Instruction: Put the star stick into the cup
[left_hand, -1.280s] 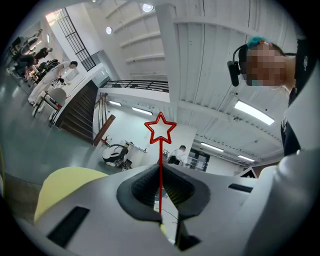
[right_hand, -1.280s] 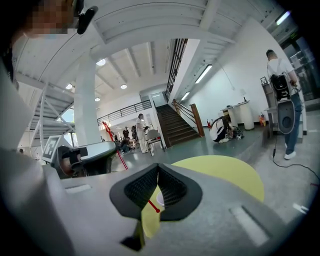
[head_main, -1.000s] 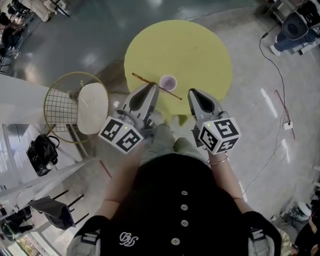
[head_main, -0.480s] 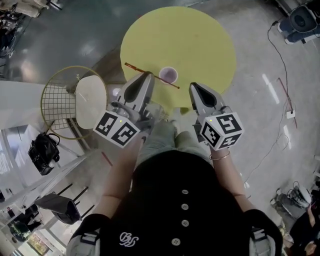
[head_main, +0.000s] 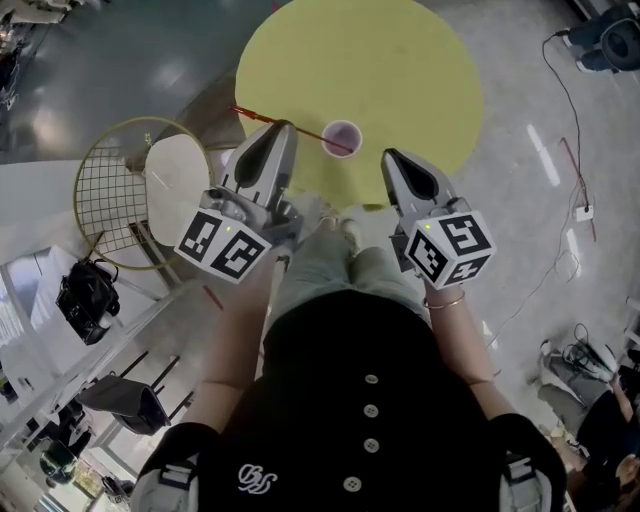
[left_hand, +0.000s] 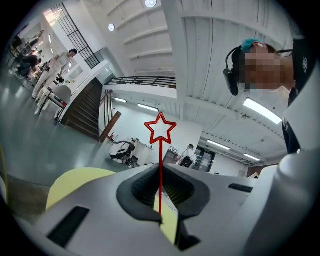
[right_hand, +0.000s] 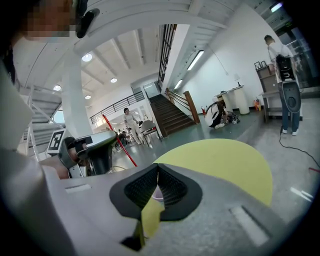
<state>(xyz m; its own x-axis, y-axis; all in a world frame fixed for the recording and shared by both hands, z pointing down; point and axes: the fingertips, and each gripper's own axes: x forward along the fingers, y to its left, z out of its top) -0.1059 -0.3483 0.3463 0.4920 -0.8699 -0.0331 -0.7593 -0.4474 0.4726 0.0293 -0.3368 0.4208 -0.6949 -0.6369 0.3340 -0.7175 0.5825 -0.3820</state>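
Note:
My left gripper (head_main: 283, 125) is shut on the thin red star stick (head_main: 318, 135), which lies level across the jaws in the head view. One end of the stick reaches the near rim of the small purple cup (head_main: 342, 138) on the round yellow table (head_main: 400, 60). In the left gripper view the stick (left_hand: 160, 150) rises out of the closed pads, with its star outline at the top. My right gripper (head_main: 390, 155) hovers at the table's near edge, right of the cup, jaws shut and empty (right_hand: 157, 167). From there the stick (right_hand: 120, 142) shows slanting beside the left gripper (right_hand: 95, 145).
A gold wire chair with a white cushion (head_main: 150, 195) stands left of the table. A black bag (head_main: 85, 300) lies on the floor farther left. Cables (head_main: 570, 120) run over the floor at the right. Stairs and several people are in the far background.
My left gripper has drawn left with the stick, so the stick's end, earlier past the cup, now lies at its rim. Both grippers have sunk slightly. The jaws have not changed.

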